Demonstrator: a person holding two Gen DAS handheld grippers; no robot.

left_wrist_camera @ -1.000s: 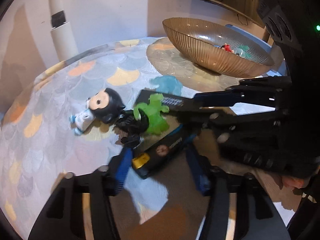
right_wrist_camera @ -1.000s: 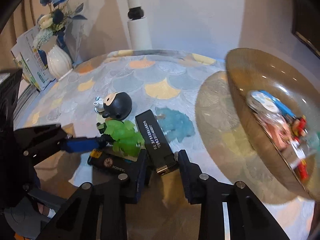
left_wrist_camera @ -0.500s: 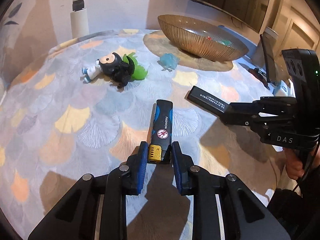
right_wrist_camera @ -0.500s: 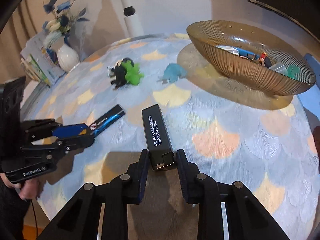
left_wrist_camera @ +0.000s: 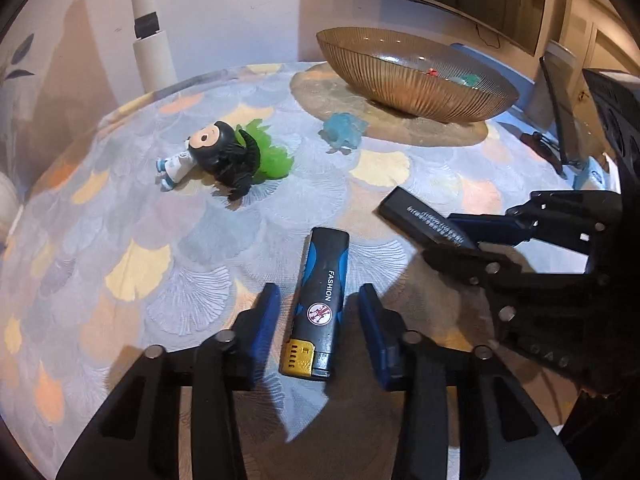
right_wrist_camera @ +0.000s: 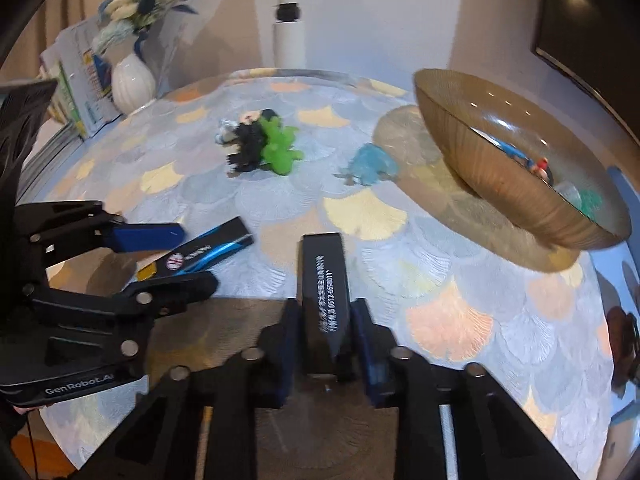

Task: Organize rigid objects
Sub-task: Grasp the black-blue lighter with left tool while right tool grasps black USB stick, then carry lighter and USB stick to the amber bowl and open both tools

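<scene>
A black and blue lighter (left_wrist_camera: 320, 304) marked FASHION lies flat on the tablecloth between the spread fingers of my left gripper (left_wrist_camera: 318, 312), which is open and clear of it on both sides. It also shows in the right wrist view (right_wrist_camera: 200, 256). My right gripper (right_wrist_camera: 325, 330) is shut on a black lighter (right_wrist_camera: 324, 276) with white print, held low over the cloth; the left wrist view shows it (left_wrist_camera: 424, 222) too.
A ribbed amber bowl (left_wrist_camera: 412, 80) holding several small items stands at the back right. A black-haired figurine (left_wrist_camera: 208, 156), a green toy (left_wrist_camera: 268, 156) and a pale blue toy (left_wrist_camera: 344, 132) lie mid-table. A white vase (right_wrist_camera: 132, 80) with flowers stands at the back left.
My left gripper has opened and let go of the black and blue lighter, which now rests on the cloth. My right gripper still holds the black lighter and has swung toward the bowl.
</scene>
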